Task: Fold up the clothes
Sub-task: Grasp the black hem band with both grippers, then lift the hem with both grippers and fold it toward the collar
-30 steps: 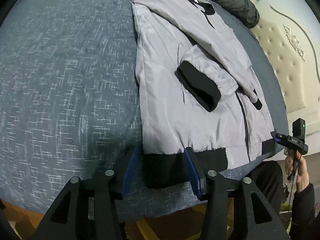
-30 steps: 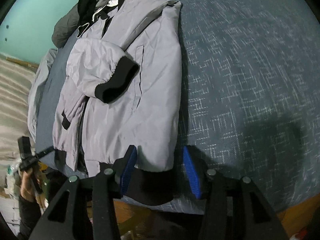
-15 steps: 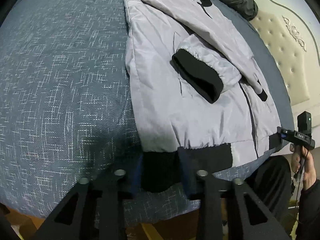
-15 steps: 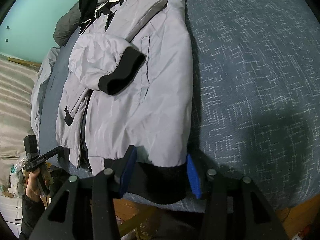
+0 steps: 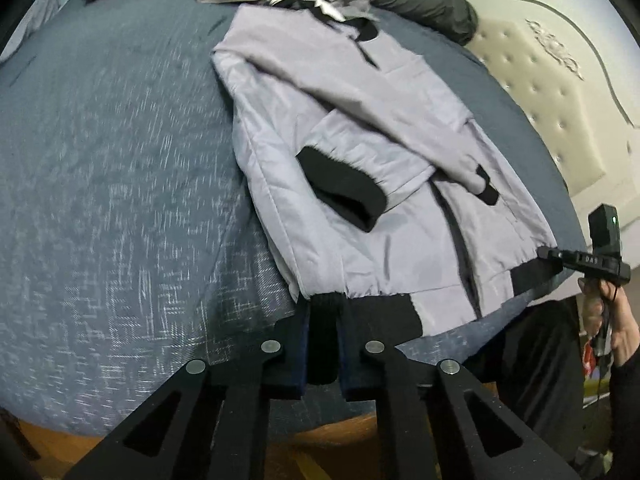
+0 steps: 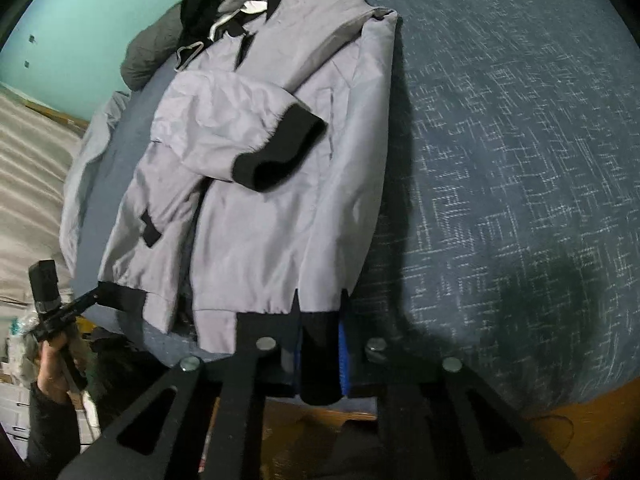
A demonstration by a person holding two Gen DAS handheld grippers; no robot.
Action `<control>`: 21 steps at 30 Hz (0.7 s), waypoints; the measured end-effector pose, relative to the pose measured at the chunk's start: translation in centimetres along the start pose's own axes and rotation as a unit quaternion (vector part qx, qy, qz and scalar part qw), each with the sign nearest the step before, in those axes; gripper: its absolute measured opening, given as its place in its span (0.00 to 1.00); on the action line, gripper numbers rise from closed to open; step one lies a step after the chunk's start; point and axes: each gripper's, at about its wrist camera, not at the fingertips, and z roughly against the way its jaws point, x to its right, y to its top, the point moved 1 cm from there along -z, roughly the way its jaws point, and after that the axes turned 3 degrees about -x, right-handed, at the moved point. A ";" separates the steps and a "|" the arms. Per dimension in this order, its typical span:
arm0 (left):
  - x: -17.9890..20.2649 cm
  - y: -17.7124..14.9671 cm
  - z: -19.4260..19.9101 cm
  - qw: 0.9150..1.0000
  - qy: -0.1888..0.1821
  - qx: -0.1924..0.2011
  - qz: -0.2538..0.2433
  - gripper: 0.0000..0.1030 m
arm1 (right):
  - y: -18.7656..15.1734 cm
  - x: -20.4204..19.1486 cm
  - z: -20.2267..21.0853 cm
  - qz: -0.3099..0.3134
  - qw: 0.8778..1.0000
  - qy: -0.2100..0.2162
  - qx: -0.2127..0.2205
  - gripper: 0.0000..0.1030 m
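Observation:
A grey jacket (image 5: 360,264) (image 6: 260,240) with black cuffs and a black hem lies face up on the blue-grey bedspread (image 5: 120,200), both sleeves crossed over its front. My left gripper (image 5: 324,344) is closing its jaws, and its pads press on the black hem at the jacket's left corner. My right gripper (image 6: 320,352) is also closing, its blue pads squeezing the black hem at the other corner. Each wrist view shows the other gripper small at the far hem corner: the right gripper (image 5: 560,258), the left gripper (image 6: 88,300).
Dark and grey clothes (image 5: 420,0) are piled beyond the jacket's collar. A padded cream headboard (image 5: 560,120) runs along one side and a turquoise wall (image 6: 80,20) stands behind. The bed's wooden edge (image 6: 560,420) is just below my grippers.
Both grippers went from open around the hem to pinched on it. The left one has lifted and tilted, so more of the far end of the bed shows.

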 end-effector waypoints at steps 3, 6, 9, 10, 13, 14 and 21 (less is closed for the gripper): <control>0.3 -0.1 1.4 1.000 0.000 0.007 -0.011 0.10 | -0.1 -0.5 0.9 0.002 1.000 0.014 0.009 0.10; 0.0 -0.3 2.9 1.000 -0.001 0.013 -0.015 0.09 | -0.3 -1.1 1.8 0.010 0.999 0.027 0.017 0.10; 0.3 -0.7 4.3 1.000 -0.004 0.020 -0.023 0.09 | -0.6 -1.6 3.1 0.015 0.999 0.044 0.025 0.10; 0.4 -0.8 4.9 0.999 -0.007 0.022 -0.026 0.09 | -0.6 -1.8 3.5 0.017 0.998 0.048 0.027 0.10; 0.8 -1.0 6.2 0.999 -0.013 0.029 -0.034 0.09 | -0.7 -2.2 4.5 0.021 0.997 0.065 0.031 0.10; 1.1 -0.9 6.5 0.999 -0.014 0.031 -0.038 0.09 | -0.8 -2.3 5.1 0.022 0.997 0.072 0.032 0.10; 2.9 -0.6 9.4 0.997 -0.022 0.048 -0.064 0.08 | -0.8 -4.7 8.2 0.048 0.992 0.108 0.047 0.09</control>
